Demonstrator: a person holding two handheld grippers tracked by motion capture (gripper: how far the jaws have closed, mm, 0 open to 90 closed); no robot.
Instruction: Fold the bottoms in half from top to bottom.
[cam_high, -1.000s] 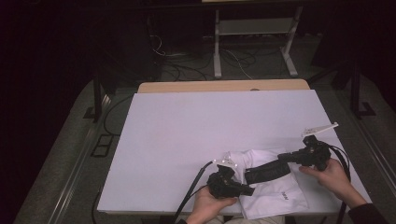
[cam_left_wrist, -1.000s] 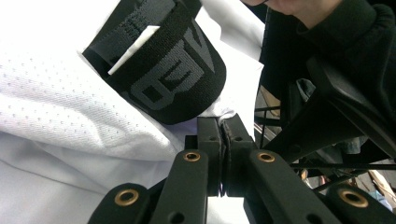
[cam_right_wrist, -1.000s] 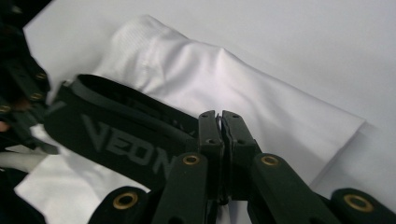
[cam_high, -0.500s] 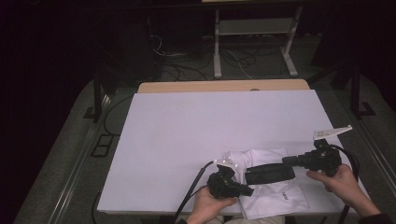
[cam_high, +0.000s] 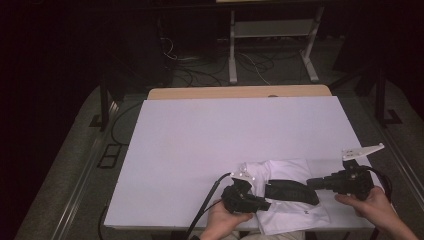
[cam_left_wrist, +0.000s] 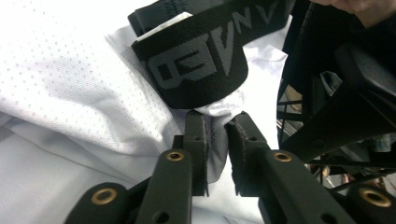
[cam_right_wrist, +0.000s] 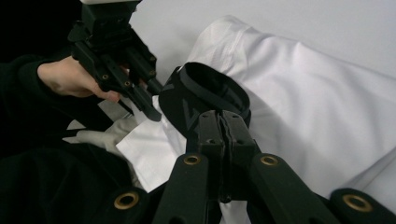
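Observation:
A white mesh garment (cam_high: 295, 216) with a black lettered waistband (cam_high: 290, 191) lies at the near right of the white table (cam_high: 225, 135). My left gripper (cam_high: 265, 204) is at the garment's left end. Its jaws have just been opening, and a fold of white fabric (cam_left_wrist: 215, 135) hangs loosely in the gap between them in the left gripper view (cam_left_wrist: 217, 122). The waistband (cam_left_wrist: 196, 65) curls just beyond. My right gripper (cam_high: 312, 184) is shut on the waistband's edge (cam_right_wrist: 210, 88), its jaws (cam_right_wrist: 222, 116) pressed together. The left gripper (cam_right_wrist: 116, 60) faces it across the garment (cam_right_wrist: 303, 93).
A wooden edge (cam_high: 240, 92) shows beyond the table's far side. Cables and a metal stand (cam_high: 270, 45) sit on the dark floor behind. A cable (cam_high: 210, 200) trails from the left gripper over the near edge.
My right gripper has moved to the right along the table, with the black waistband drawn out behind it. My left hand has stayed where it was.

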